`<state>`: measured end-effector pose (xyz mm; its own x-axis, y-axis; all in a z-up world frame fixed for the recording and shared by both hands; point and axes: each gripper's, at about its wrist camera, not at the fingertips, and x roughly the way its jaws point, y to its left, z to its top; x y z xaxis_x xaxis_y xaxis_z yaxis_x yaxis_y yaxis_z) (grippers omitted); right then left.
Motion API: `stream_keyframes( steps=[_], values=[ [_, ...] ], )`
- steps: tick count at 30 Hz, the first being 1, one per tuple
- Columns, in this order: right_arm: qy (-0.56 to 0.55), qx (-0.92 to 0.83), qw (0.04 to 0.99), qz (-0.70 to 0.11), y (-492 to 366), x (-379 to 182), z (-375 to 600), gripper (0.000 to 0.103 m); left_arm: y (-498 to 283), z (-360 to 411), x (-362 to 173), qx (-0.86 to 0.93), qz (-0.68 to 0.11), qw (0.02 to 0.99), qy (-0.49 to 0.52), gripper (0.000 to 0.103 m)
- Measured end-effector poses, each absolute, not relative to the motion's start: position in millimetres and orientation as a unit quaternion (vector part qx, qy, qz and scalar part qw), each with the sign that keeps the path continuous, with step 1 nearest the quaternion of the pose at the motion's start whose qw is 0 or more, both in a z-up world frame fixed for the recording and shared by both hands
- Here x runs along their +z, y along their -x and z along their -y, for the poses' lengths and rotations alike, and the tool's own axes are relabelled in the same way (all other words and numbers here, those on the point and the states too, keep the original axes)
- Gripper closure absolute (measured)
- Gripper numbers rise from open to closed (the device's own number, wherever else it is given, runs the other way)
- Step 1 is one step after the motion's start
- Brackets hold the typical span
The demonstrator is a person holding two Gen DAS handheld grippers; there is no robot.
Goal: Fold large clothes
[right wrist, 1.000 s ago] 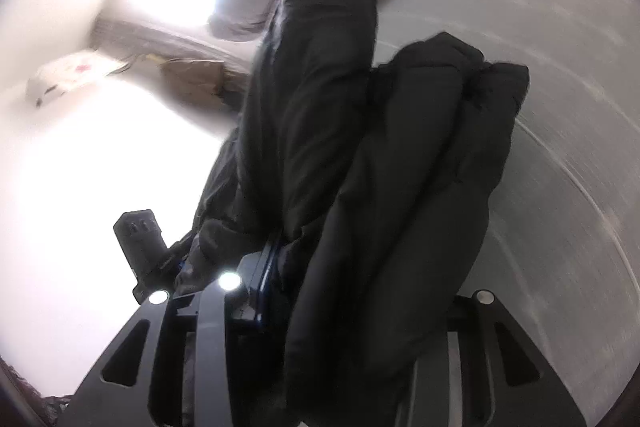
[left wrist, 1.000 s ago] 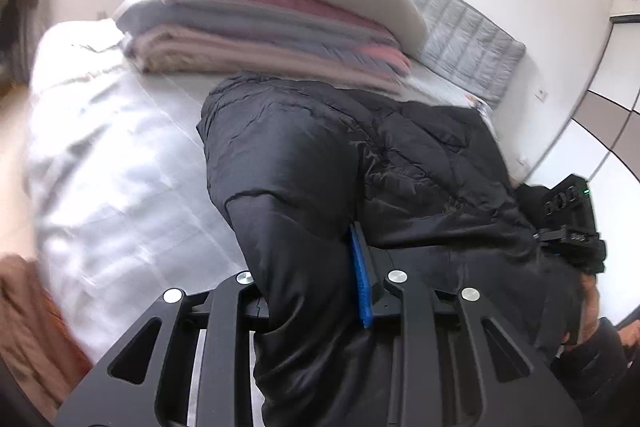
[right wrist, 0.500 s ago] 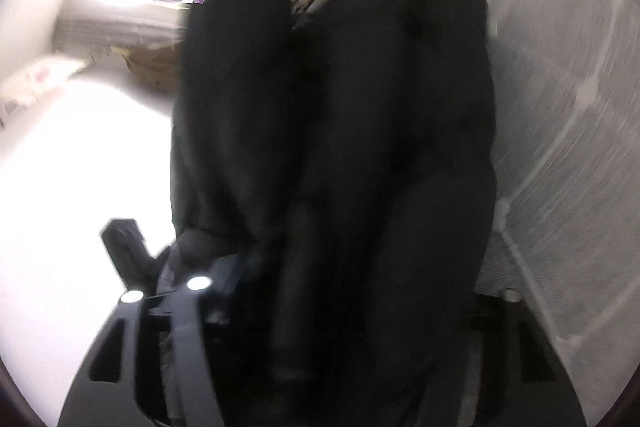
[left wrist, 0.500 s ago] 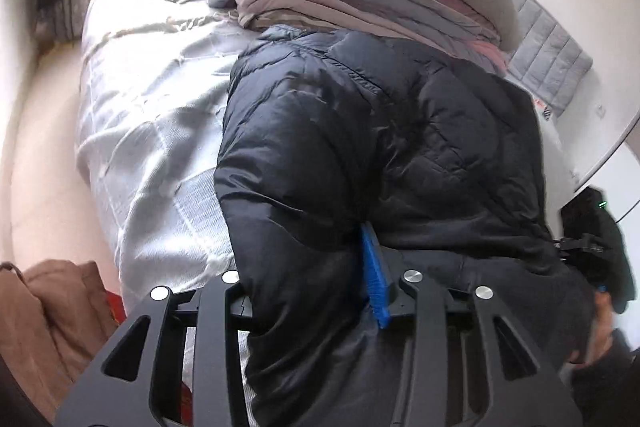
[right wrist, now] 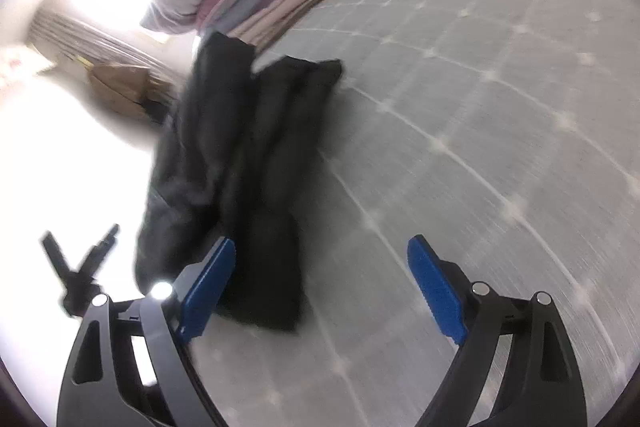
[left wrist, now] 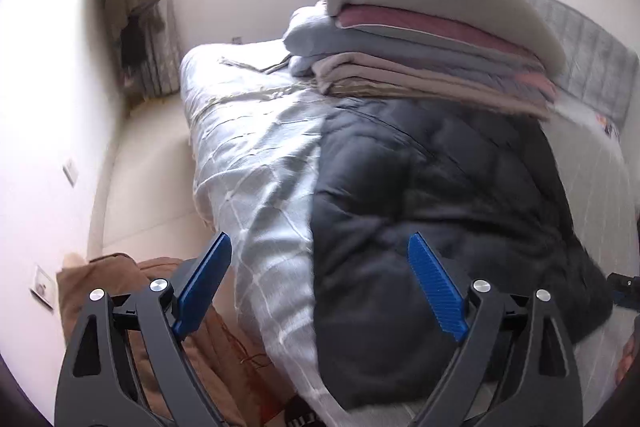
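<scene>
A black puffer jacket (left wrist: 432, 211) lies folded on the bed's grey checked cover (left wrist: 260, 155). My left gripper (left wrist: 319, 243) hovers over the jacket's near left edge. Its jaws are opening wide, and the blue pads (left wrist: 436, 287) press on nothing. In the right wrist view the jacket (right wrist: 240, 167) lies as a long dark bundle. My right gripper (right wrist: 322, 243) is at its near end with the jaws opening. The left pad is beside the cloth and nothing is pinched. The left gripper (right wrist: 80, 267) shows there as a dark open silhouette.
A pile of folded blankets under a grey pillow (left wrist: 420, 35) sits at the head of the bed, touching the jacket's far edge. A brown garment (left wrist: 160, 307) lies on the floor to the left. The grey headboard (left wrist: 580, 39) stands behind.
Both grippers held the jacket a second ago. Now both have let go and opened wide, and the jacket lies flat on the bed. Both grippers have drawn back from it.
</scene>
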<state>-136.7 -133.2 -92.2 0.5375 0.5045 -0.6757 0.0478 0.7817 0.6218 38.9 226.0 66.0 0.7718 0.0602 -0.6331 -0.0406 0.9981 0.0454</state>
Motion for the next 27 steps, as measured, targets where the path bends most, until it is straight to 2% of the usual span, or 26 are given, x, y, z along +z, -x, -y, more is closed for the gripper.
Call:
stream_keyframes(
  steps=[5, 8, 14, 18, 21, 24, 27],
  values=[
    [-0.237, 0.108, 0.832, -0.49, 161.4, -111.4, 108.8, 0.016, -14.8, -208.6, 63.5, 0.018, -0.338, 0.94, -0.025, 0.016],
    [-0.233, 0.12, 0.835, -0.485, 163.5, -99.4, 95.2, 0.014, -1.8, -206.2, 61.7, 0.004, -0.345, 0.939, -0.004, 0.016],
    [-0.426, 0.286, 0.726, -0.458, 156.3, -99.3, 102.9, 0.014, -2.0, -233.7, 50.9, -0.048, -0.377, 0.918, 0.113, 0.016],
    [-0.472, 0.338, 0.721, -0.377, 151.0, -61.4, 112.2, 0.014, -3.9, -271.9, 36.2, -0.053, -0.39, 0.892, 0.224, 0.016],
    [-0.476, 0.39, 0.71, -0.341, 133.9, -24.4, 101.3, 0.009, -5.0, -289.1, 29.0, -0.058, -0.39, 0.877, 0.274, 0.016],
    [-0.466, 0.424, 0.686, -0.363, 117.4, -13.4, 80.0, 0.007, -7.7, -285.4, 25.6, -0.045, -0.401, 0.878, 0.257, 0.016],
    [-0.43, 0.38, 0.696, -0.432, 92.0, -45.0, 62.3, 0.007, -12.9, -276.0, 20.2, -0.05, -0.422, 0.874, 0.237, 0.016]
  ],
)
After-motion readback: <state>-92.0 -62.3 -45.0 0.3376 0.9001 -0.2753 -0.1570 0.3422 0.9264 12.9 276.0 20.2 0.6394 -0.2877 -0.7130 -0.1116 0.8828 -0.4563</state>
